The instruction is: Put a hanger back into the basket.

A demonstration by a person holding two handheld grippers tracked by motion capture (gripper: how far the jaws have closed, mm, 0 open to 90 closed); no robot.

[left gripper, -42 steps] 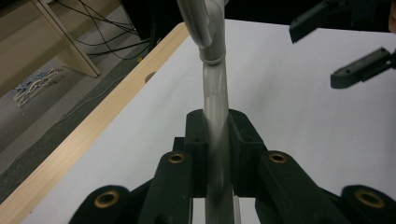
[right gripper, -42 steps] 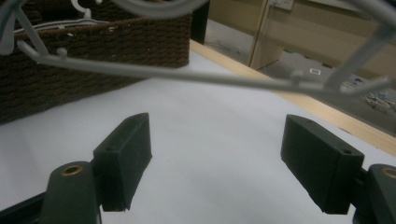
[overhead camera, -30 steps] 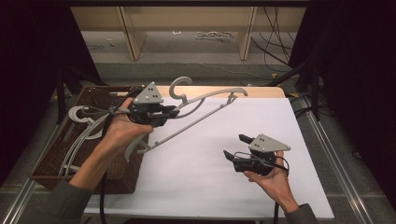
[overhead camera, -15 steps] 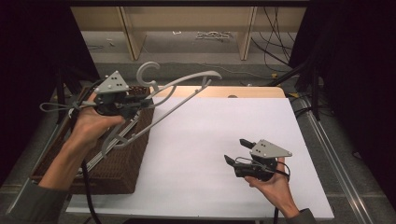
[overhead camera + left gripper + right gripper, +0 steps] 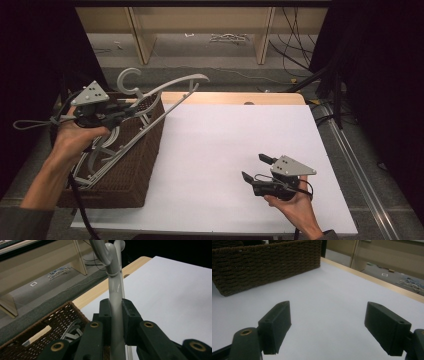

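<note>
- White table (image 5: 225, 150) carries a brown wicker basket (image 5: 135, 165) at its left edge.
- Grey plastic hanger (image 5: 165, 92) hangs above the basket, pinched by the left gripper (image 5: 116, 315); more hangers (image 5: 97, 160) lie inside.
- Right gripper (image 5: 255, 169) rests low over the table, jaws spread, empty.

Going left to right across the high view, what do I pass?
left gripper clamped on a grey hanger → brown wicker basket → bare white table top → right gripper, jaws open
</note>
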